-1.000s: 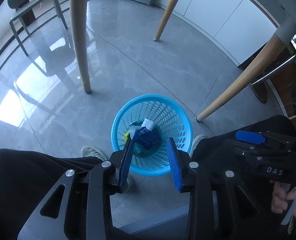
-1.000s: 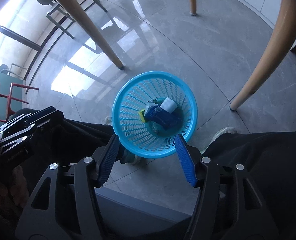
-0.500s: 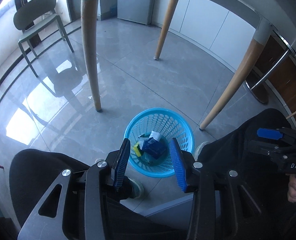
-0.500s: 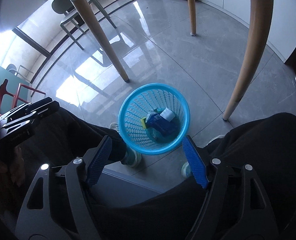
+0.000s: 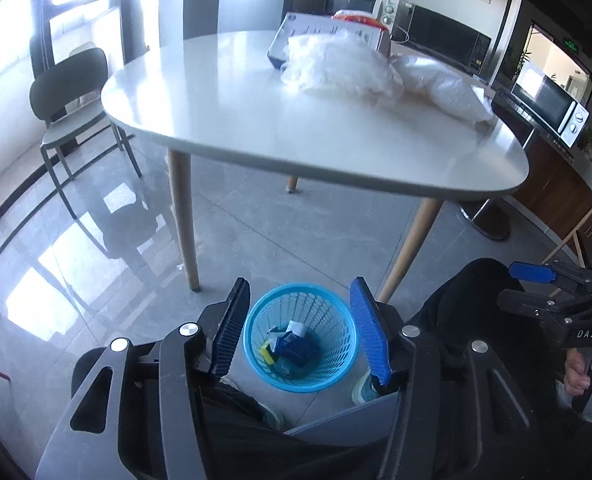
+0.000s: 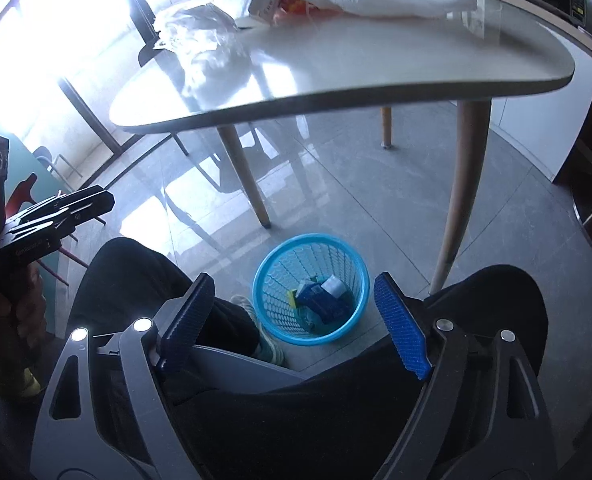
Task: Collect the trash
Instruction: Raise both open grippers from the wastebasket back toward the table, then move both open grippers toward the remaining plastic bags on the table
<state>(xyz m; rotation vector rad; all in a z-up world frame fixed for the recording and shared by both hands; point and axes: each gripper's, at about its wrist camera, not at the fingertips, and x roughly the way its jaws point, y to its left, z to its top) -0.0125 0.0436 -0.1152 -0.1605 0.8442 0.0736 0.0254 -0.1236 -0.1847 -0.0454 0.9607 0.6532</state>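
A blue mesh waste basket (image 5: pixel 337 322) stands on the floor between the person's feet; it also shows in the right wrist view (image 6: pixel 351 268). Inside lie a dark blue packet (image 5: pixel 294 344), a white scrap and a yellow piece. My left gripper (image 5: pixel 301 328) is open and empty, high above the basket. My right gripper (image 6: pixel 294 322) is open and empty, also well above it. On the white table (image 5: pixel 256 120) lie crumpled white plastic bags (image 5: pixel 335 64) and a white box (image 5: pixel 319 32).
Wooden table legs (image 5: pixel 182 216) stand near the basket. A green chair (image 5: pixel 72 100) is at the far left. Microwaves (image 5: pixel 551 104) sit on a counter at the right. The person's black-clad knees (image 6: pixel 144 280) flank the basket.
Both grippers have risen and tilted up from just over the basket, so the tabletop and its bags have come into view. The basket looks smaller. Both stay open.
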